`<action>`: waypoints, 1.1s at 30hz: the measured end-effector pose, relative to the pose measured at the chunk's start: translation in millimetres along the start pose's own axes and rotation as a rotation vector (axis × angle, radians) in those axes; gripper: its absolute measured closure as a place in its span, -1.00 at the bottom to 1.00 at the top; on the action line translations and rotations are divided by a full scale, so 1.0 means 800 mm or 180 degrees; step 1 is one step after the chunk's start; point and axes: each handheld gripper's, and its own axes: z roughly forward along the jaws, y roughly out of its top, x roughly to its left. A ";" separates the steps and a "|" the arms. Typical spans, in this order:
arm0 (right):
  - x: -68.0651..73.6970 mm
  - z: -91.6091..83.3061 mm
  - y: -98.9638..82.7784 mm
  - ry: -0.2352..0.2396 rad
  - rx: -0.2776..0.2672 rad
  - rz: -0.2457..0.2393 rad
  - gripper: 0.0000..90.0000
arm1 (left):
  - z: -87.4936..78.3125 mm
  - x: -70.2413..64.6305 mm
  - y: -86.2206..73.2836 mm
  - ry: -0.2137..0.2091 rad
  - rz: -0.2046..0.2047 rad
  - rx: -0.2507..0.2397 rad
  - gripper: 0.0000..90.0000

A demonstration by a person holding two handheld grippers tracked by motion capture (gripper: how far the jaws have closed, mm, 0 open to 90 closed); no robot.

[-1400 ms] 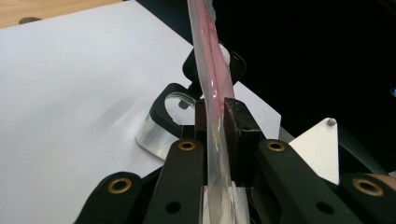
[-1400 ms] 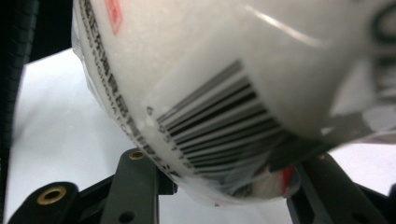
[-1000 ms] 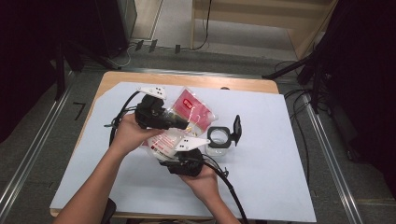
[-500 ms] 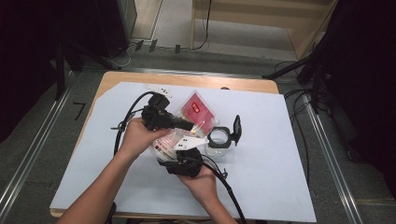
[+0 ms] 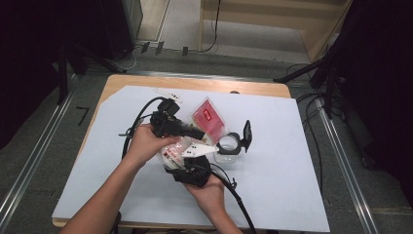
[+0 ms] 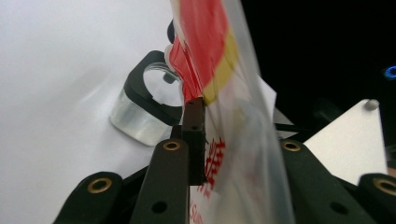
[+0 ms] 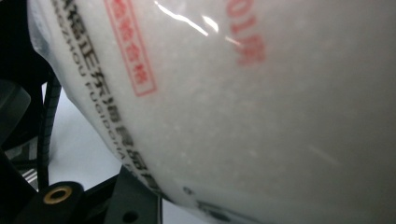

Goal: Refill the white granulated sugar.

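Observation:
My right gripper (image 5: 186, 162) is shut on a bulky clear bag of white grains (image 5: 176, 147) with red and black print, which presses close against the lens (image 7: 233, 93). My left gripper (image 5: 198, 134) points right at a clear pouch with a red and yellow label (image 5: 209, 117). That film (image 6: 219, 51) stands between its jaws. The jaws have just been opening, and the pads look slightly apart from the film. Whether pouch and grain bag are one piece I cannot tell. A clear round jar with a black flip lid (image 5: 231, 144) sits just right of both grippers.
A white sheet (image 5: 292, 185) covers the wooden table (image 5: 195, 84). Black cables (image 5: 139, 117) loop to the left of my left hand, and another trails from the right gripper to the front edge. A small white strip (image 5: 168, 93) lies near the far edge.
The left gripper has shifted a little to the right, its tips now at the red-labelled pouch. The right hand and the grain bag have stayed in place.

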 end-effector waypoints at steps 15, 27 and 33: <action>0.014 -0.001 0.004 -0.0063 -0.0021 -0.0043 0.30 | 0.006 -0.025 0.008 0.0312 -0.0048 0.0175 0.79; 0.007 -0.003 -0.002 0.0036 -0.0116 0.0353 0.38 | 0.000 -0.033 0.011 0.0368 0.0094 0.0263 0.62; 0.007 -0.004 -0.006 0.0057 -0.0134 0.0352 0.38 | -0.006 -0.033 0.011 0.0359 0.0101 0.0350 0.68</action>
